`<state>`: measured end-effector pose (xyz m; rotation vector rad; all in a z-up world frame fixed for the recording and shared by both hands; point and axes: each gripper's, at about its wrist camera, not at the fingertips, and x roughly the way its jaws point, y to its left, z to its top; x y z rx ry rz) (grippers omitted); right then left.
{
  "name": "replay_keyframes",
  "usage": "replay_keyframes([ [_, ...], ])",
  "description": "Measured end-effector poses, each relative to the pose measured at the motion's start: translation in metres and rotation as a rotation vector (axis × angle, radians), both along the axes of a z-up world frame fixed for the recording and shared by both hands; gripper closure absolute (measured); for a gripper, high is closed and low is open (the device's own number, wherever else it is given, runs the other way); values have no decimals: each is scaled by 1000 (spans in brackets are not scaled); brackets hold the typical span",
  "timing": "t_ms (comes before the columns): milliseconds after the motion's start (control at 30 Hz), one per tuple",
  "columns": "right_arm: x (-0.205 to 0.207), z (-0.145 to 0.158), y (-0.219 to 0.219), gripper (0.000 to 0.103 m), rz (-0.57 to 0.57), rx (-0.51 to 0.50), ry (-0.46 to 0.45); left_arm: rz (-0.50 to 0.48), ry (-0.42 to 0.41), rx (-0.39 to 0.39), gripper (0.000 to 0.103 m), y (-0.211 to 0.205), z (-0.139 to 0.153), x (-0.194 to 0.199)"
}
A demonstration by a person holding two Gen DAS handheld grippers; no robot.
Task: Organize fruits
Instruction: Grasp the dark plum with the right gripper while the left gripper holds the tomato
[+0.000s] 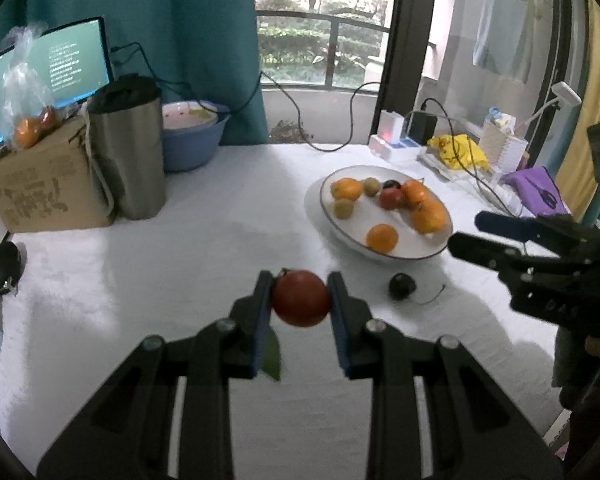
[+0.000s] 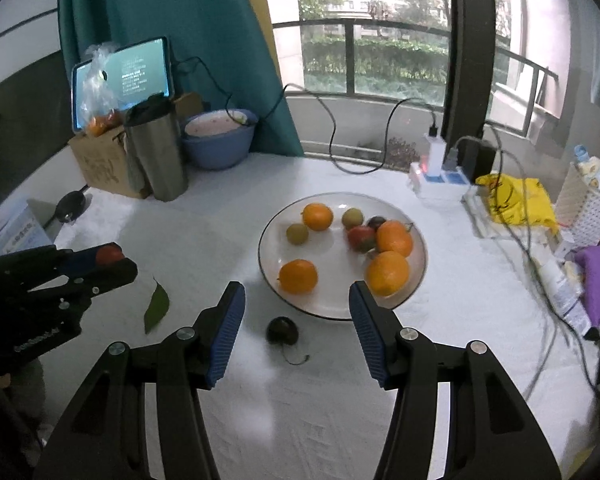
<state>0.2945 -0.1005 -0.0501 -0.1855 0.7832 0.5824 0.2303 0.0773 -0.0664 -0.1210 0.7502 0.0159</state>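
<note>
Clamped between the blue pads of the left claw (image 1: 301, 298) sits a red fruit (image 1: 301, 298), lifted clear of the white surface (image 1: 140, 264), presumably for carrying to the plate (image 1: 384, 254) ahead and to the right, where oranges and small fruits are already gathered. Under the claw lies a green leaf (image 1: 271, 354). Spread wide and holding nothing, the right claw (image 2: 296, 308) hovers just over a dark fruit (image 2: 282, 330), which lies beside the plate's near rim, between and slightly below its fingertips
</note>
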Motion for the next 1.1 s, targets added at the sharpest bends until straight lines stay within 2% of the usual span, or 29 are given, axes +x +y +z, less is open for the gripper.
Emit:
replay_keyframes([
  [400, 9, -48, 21, 46, -2, -46, 85, -14, 59, -37, 75, 18, -38, 15],
  [767, 16, -79, 24, 46, -1, -51, 151, -31, 77, -50, 75, 15, -50, 24],
  [867, 17, -85, 26, 55, 3, -57, 156, -31, 79, -51, 75, 14, -51, 25],
  [967, 18, -85, 25, 58, 2, -53, 153, -32, 81, -51, 75, 15, -52, 25],
  [1100, 19, -85, 26, 71, -2, -58, 148, -32, 79, -52, 75, 15, -52, 25],
])
